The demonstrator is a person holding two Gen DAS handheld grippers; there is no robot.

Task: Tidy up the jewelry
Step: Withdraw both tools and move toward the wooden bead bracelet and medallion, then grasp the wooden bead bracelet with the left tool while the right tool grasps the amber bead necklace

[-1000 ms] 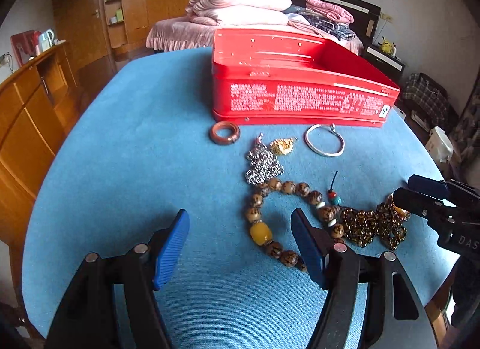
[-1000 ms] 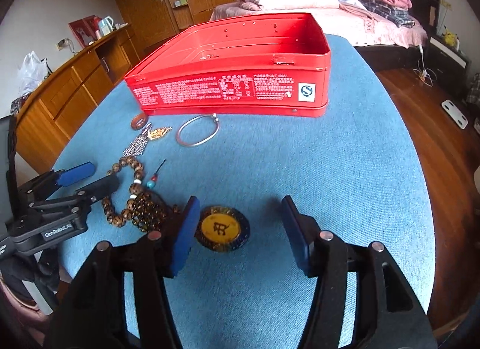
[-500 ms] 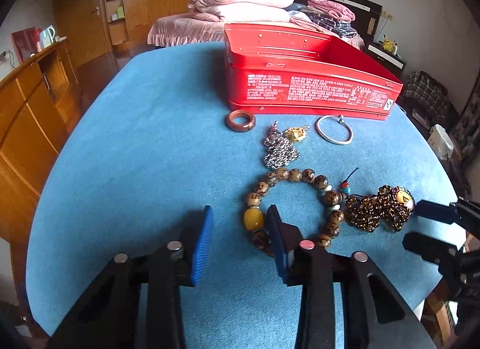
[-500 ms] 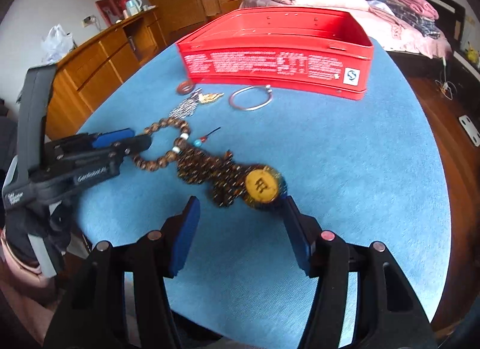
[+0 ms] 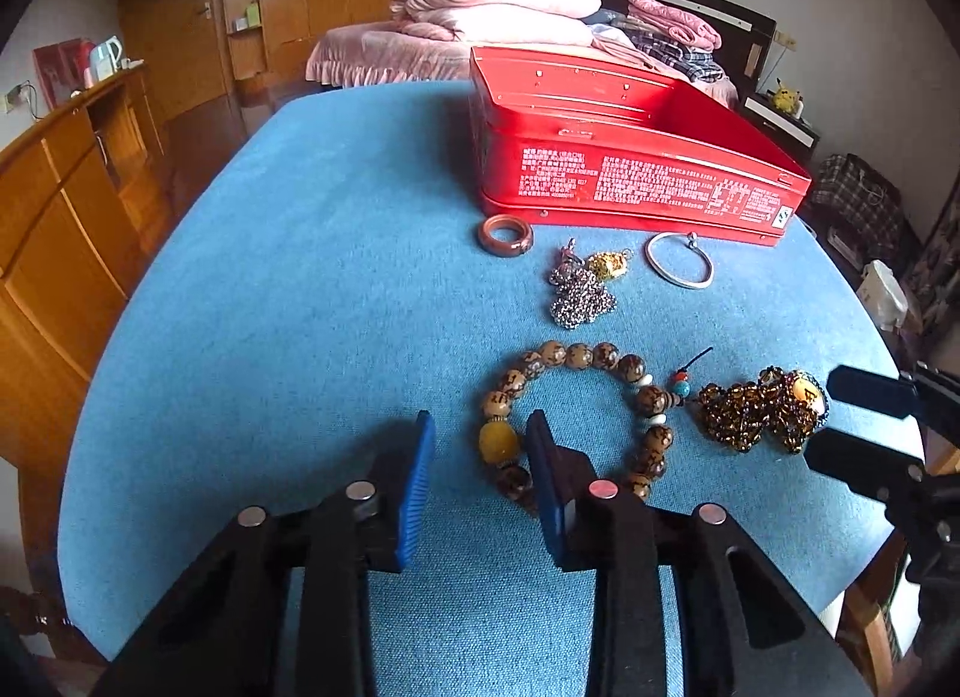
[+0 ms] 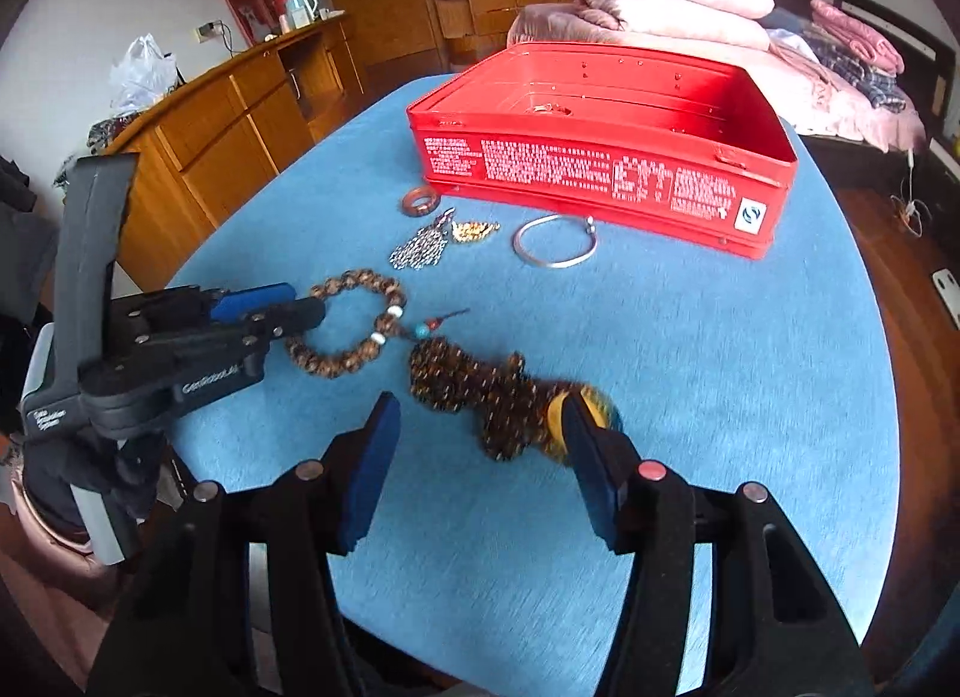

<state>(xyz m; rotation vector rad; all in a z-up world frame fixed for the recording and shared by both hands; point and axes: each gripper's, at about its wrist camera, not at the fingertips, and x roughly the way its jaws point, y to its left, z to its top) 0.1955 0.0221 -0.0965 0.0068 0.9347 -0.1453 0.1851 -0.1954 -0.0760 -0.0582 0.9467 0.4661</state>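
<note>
Both sets of jaws stand apart with nothing between the pads: my left gripper point(image 5: 480, 475) is parted only narrowly, my right gripper point(image 6: 480, 457) a good deal wider. The left gripper's right finger point(image 5: 549, 475) covers the near arc of the wooden bead bracelet point(image 5: 600, 358), so I cannot tell whether it touches the beads. In the right wrist view the yellow pendant point(image 6: 585, 412) of the dark beaded necklace point(image 6: 474, 382) is blurred and half hidden behind my right finger point(image 6: 591, 475); contact there is unclear too. The print on the red tin point(image 6: 600, 175) is too small for me to read, and I make out little on its floor.

Near the tin's front wall lie a brown ring point(image 5: 506, 235), a silver chain heap point(image 5: 579, 292) touching a small gold charm point(image 5: 609, 266), and a silver bangle point(image 5: 678, 260). Everything rests on a blue cloth-covered table point(image 5: 288, 289). Behind it I see a bed with folded pink bedding point(image 5: 504, 7) and wooden cabinets point(image 6: 228, 127) along the wall.
</note>
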